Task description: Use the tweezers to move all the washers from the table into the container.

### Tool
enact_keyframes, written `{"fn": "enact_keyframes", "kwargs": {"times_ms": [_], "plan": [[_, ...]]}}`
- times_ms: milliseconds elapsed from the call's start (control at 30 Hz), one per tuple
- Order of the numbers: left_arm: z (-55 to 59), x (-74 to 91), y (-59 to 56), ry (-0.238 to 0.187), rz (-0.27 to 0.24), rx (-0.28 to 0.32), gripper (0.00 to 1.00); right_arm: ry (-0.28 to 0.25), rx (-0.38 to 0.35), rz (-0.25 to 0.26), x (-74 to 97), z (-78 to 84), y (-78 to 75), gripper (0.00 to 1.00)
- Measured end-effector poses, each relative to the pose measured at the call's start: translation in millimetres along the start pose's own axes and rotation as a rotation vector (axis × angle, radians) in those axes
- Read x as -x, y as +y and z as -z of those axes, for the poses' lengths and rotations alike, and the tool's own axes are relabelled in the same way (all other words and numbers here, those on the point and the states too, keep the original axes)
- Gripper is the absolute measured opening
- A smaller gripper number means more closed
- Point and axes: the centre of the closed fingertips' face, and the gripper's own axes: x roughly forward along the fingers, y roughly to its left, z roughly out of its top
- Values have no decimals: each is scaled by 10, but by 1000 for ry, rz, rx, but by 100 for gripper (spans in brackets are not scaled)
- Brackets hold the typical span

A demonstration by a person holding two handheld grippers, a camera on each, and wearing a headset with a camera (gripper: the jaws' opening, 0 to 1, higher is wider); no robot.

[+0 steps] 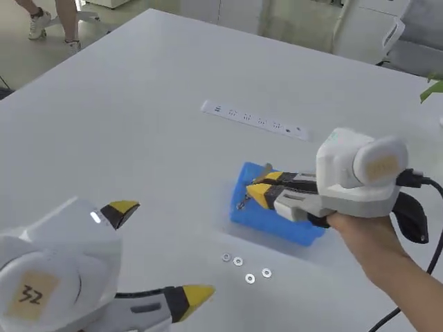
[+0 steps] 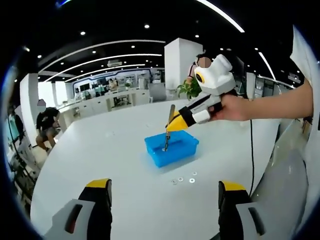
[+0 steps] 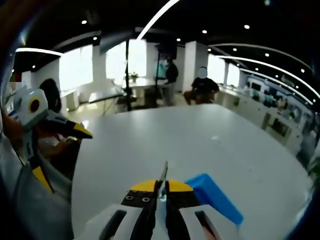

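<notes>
My right gripper point(image 1: 257, 188) is shut on metal tweezers point(image 2: 169, 131). It hangs over the blue container point(image 1: 266, 220), and the tweezer tips point down into it. I cannot tell whether the tips hold a washer. Several small washers point(image 1: 246, 268) lie on the white table just in front of the container, also visible as washers point(image 2: 182, 179) in the left gripper view. My left gripper point(image 1: 159, 254) is open at the near left, well clear of them, with nothing between its jaws. In the right gripper view the tweezers point(image 3: 162, 182) stick out between the shut jaws beside the container point(image 3: 215, 197).
A white power strip point(image 1: 256, 119) lies on the table point(image 1: 138, 104) behind the container. A black cable point(image 1: 432, 207) trails from the right gripper. People sit and stand at other tables far behind.
</notes>
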Motion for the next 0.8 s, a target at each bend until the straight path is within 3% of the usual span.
{"fn": "enact_keyframes", "kwargs": {"times_ms": [100,267,333,467,633,800], "plan": [[115,-2,32,20,-14,28,91,-6,-32,19,8,21,-129,2],[227,10,25,48,-37,1,90,1,-44,47,-82,60,-217,2],[251,5,17,48,-36,6,89,10,-28,70,-134,82,-258,2],[281,-3,-8,45,-42,9,88,20,-46,69,-267,121,-278,2],[284,-37,-2,22,-52,59,87,47,-49,76,-411,241,-296,2],[342,-62,39,31,-80,47,86,63,-83,85,-495,353,-319,2]]}}
